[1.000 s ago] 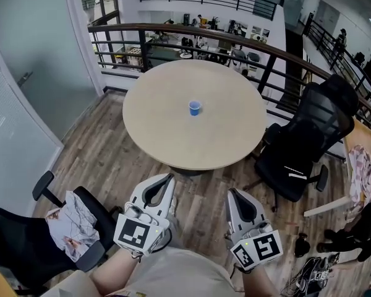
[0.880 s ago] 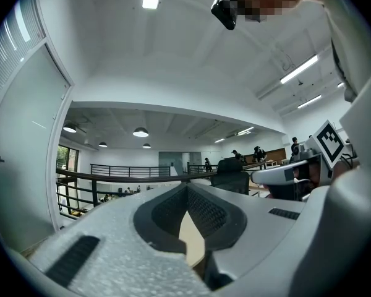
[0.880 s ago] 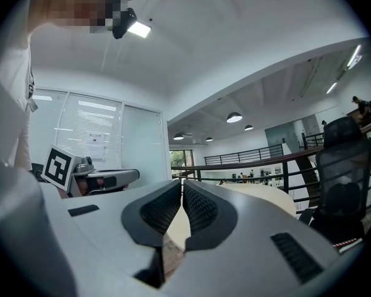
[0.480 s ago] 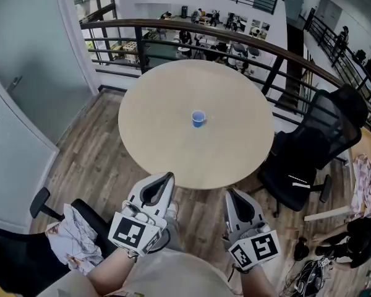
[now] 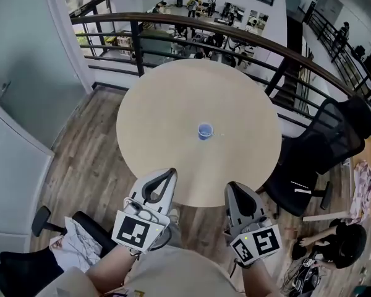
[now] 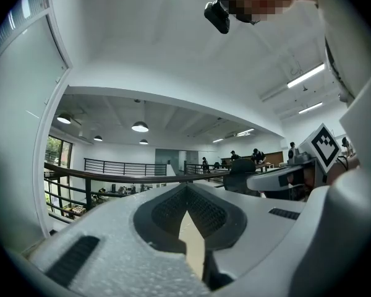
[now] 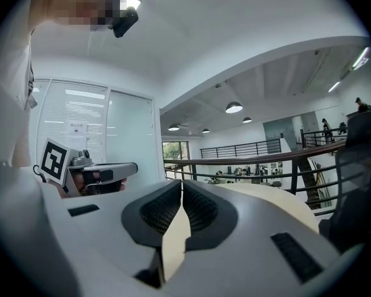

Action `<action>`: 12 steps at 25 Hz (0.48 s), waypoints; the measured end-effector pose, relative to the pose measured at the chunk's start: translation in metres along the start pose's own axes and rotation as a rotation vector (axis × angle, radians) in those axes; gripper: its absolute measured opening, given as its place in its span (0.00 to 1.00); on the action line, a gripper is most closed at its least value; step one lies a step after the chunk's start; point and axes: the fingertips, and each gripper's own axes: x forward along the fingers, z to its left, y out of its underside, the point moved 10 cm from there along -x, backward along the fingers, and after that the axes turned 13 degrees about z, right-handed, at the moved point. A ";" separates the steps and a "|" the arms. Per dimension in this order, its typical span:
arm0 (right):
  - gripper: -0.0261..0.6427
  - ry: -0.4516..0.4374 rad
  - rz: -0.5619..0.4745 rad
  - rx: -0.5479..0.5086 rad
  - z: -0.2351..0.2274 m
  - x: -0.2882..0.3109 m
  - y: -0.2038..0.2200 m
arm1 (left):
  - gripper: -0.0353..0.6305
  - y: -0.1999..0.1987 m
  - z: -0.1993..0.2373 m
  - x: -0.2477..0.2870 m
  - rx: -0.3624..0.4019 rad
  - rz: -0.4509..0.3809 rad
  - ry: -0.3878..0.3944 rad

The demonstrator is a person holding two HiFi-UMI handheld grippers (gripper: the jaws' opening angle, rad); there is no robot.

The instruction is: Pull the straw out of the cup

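A small blue cup (image 5: 204, 130) stands alone near the middle of the round beige table (image 5: 161, 104) in the head view. The straw is too small to make out at this distance. Both grippers are held low, side by side at the table's near edge, well short of the cup. My left gripper (image 5: 171, 172) has its jaws together with nothing between them, and its own view shows the tips (image 6: 185, 187) meeting. My right gripper (image 5: 232, 185) is shut and empty too, tips closed (image 7: 182, 183) in its own view. Neither gripper view shows the cup.
A black office chair (image 5: 321, 147) stands at the table's right, and another chair (image 5: 25, 268) with a cloth on it sits at lower left. A dark railing (image 5: 173, 22) curves behind the table. A glass wall (image 5: 18, 73) runs along the left. A person (image 5: 334, 246) crouches at lower right.
The table and cup have come nearer and lower in the head view. Both grippers have moved forward together and now overlap the table's near edge, still shut.
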 end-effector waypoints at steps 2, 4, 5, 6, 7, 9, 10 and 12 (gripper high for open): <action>0.07 0.008 -0.002 -0.005 -0.002 0.020 -0.010 | 0.07 -0.004 0.019 0.013 0.005 -0.002 0.011; 0.07 0.018 -0.008 -0.004 -0.005 0.039 -0.020 | 0.07 -0.008 0.036 0.026 0.008 -0.002 0.023; 0.07 0.024 -0.010 -0.002 -0.006 0.048 -0.024 | 0.07 -0.010 0.044 0.033 0.009 -0.002 0.030; 0.07 0.031 -0.011 0.001 -0.008 0.056 -0.028 | 0.07 -0.012 0.051 0.039 0.011 -0.002 0.037; 0.07 0.036 -0.013 0.004 -0.009 0.063 -0.032 | 0.07 -0.014 0.057 0.045 0.014 -0.003 0.044; 0.07 0.047 -0.017 0.008 -0.013 0.074 -0.039 | 0.07 -0.019 0.067 0.055 0.017 -0.004 0.059; 0.07 0.054 -0.021 0.010 -0.016 0.079 -0.042 | 0.07 -0.022 0.071 0.060 0.019 -0.003 0.066; 0.07 0.068 -0.029 0.015 -0.021 0.087 -0.047 | 0.07 -0.026 0.078 0.069 0.026 -0.002 0.076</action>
